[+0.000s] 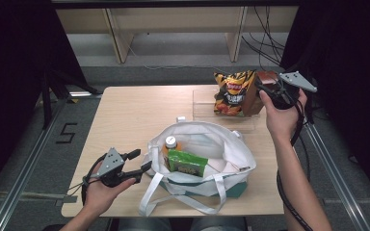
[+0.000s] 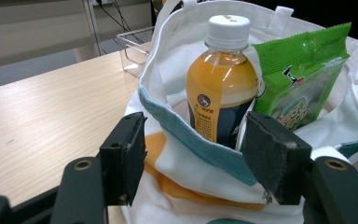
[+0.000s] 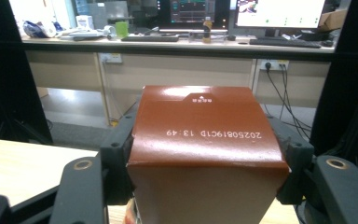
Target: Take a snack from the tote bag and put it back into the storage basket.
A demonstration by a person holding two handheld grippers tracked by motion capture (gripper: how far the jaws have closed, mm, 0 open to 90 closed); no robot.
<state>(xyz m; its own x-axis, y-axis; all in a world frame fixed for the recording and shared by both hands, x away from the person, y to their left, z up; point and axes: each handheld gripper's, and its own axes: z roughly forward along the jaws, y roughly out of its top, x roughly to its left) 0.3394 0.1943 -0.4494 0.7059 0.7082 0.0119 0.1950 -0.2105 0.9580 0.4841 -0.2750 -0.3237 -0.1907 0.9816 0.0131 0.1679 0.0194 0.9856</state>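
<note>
A white tote bag (image 1: 231, 159) stands open on the table's near middle. In it are an orange juice bottle (image 1: 171, 143) and a green snack pack (image 1: 187, 162). My left gripper (image 1: 140, 160) is open just left of the bag. In the left gripper view the bag's rim (image 2: 177, 154) lies ahead of the spread jaws, with the bottle (image 2: 221, 88) and the pack (image 2: 303, 84) behind it. At the far right my right gripper (image 1: 265, 89) is shut on a brown box (image 1: 259, 91), one jaw against each side of the box (image 3: 205, 135). The box is beside a chips bag (image 1: 231, 94).
A clear plastic tray (image 1: 204, 103) sits at the table's far right, and the chips bag stands in it. The tray's corner (image 2: 135, 51) lies beyond the tote in the left gripper view. Bare tabletop (image 1: 125, 115) spreads to the far left. Cables hang behind the table.
</note>
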